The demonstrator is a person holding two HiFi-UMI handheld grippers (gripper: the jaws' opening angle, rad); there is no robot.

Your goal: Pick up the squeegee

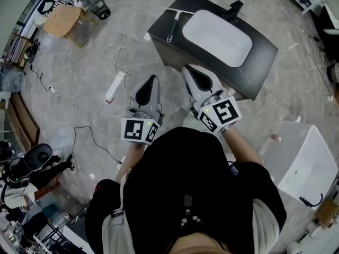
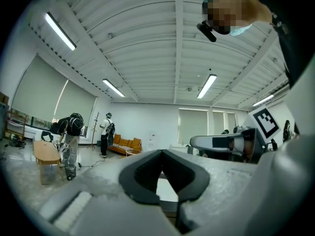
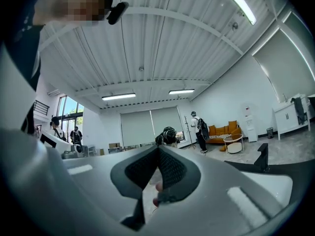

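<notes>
The squeegee (image 1: 172, 23), white with a dark handle, lies on the left end of a dark vanity counter (image 1: 265, 52) beside its white basin (image 1: 217, 36). Both grippers are held level in front of the person, short of the counter's near edge and apart from the squeegee. My left gripper (image 1: 153, 79) (image 2: 161, 152) is shut with nothing between its pads. My right gripper (image 1: 187, 67) (image 3: 158, 148) is shut too, its tips meeting, and it points at the counter's near edge. In the left gripper view the right gripper (image 2: 226, 141) shows at the right. Neither gripper view shows the squeegee.
A black faucet (image 1: 234, 8) (image 3: 263, 159) stands at the basin's far side. A white power strip (image 1: 112, 91) and cables lie on the floor to the left. There is a white tub (image 1: 304, 160) at the right and a wooden table (image 1: 61, 19) at the far left. People stand across the room.
</notes>
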